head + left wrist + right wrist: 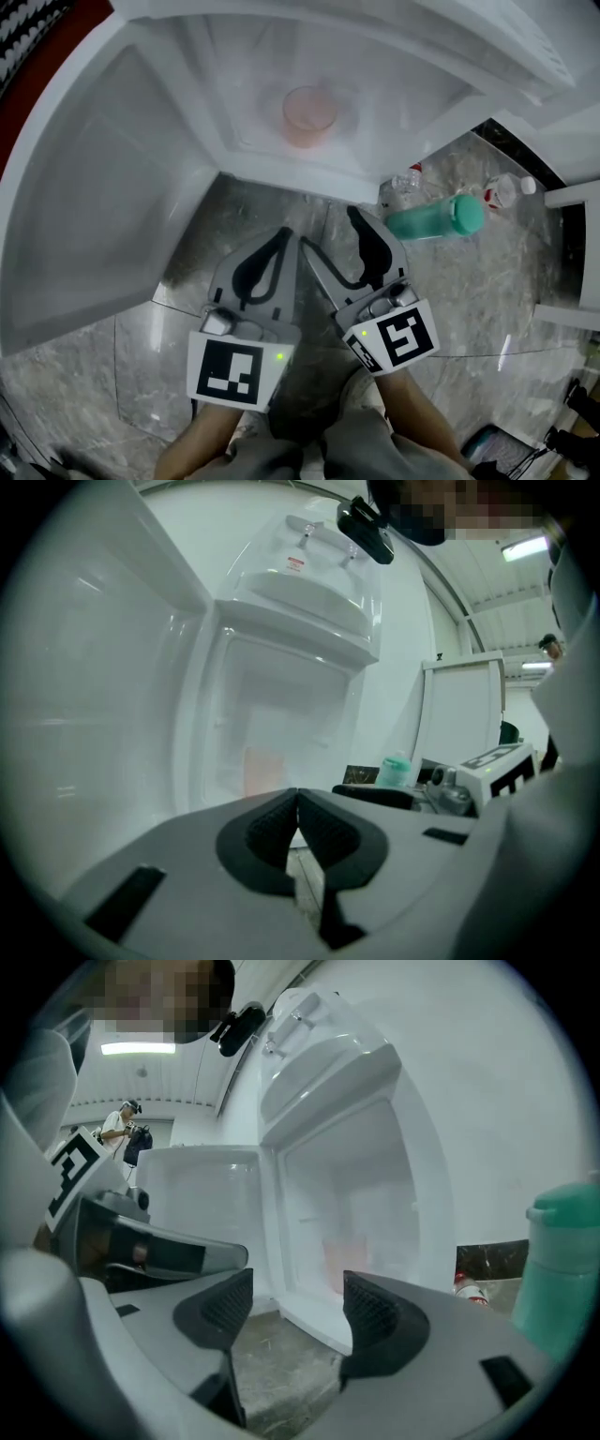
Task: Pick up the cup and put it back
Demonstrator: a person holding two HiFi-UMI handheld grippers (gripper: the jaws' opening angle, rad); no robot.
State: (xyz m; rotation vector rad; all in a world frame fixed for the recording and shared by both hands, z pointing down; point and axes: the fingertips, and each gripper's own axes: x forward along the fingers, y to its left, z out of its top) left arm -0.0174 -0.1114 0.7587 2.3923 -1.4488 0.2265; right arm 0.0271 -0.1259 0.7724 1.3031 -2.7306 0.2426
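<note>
Inside, the pink cup (309, 114) stands far back in the open white fridge (403, 75) — near, the left gripper (281, 236) is pinched together, the right gripper (330, 230) spread apart, empty.

No words, brands or numbers are showing legibly. A red sticker (298, 565) on the fridge (309, 611), upper middle of the left gripper view, is appearing too small to read. The left gripper (285, 234) and right gripper (330, 228) are displaying only square markers.

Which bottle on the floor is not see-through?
The teal-green plastic bottle with the matching green cap, beside the open white fridge. You cannot see through it, while the two small clear plastic bottles near it are see-through.
</note>
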